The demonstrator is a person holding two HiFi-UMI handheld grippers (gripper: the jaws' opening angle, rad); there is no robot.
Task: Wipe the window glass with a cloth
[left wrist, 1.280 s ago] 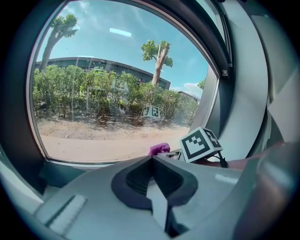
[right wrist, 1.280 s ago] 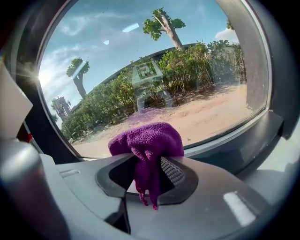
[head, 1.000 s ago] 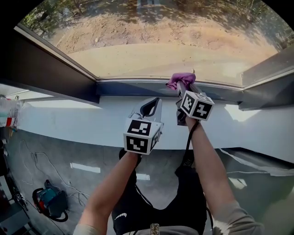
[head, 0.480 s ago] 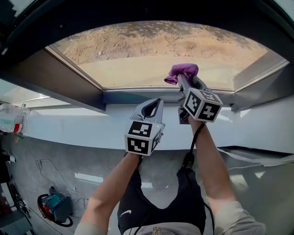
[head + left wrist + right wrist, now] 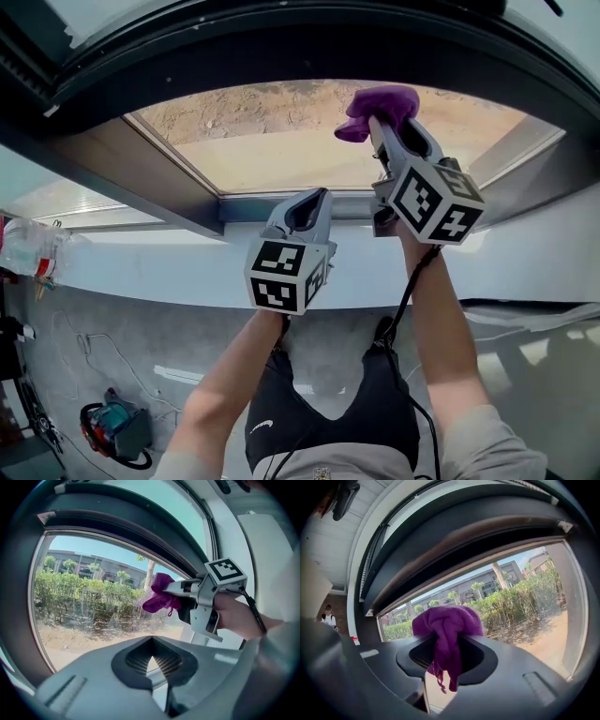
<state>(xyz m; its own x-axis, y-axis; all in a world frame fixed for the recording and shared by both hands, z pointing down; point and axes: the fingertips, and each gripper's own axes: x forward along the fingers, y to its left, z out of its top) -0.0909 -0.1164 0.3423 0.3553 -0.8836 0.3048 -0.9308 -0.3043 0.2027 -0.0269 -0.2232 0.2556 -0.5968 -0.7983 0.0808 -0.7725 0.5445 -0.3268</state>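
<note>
- Right gripper (image 5: pixel 378 127) (image 5: pixel 447 658): jaws clamped on a purple cloth, raised in front of the upper part of the pane.
- Cloth (image 5: pixel 380 103) (image 5: pixel 446 627) (image 5: pixel 160 597): bunched above the jaw tips, with a frayed tail hanging down between them. Whether it touches the glass cannot be told.
- Left gripper (image 5: pixel 305 208) (image 5: pixel 151 660): jaws closed together, nothing between them. It is held lower than the right, over the bottom of the window frame.
- Window glass (image 5: pixel 272 141): set in a dark frame (image 5: pixel 159 183), with sandy ground and shrubs outside.
- Sill (image 5: pixel 141 272): white, below the frame.
</note>
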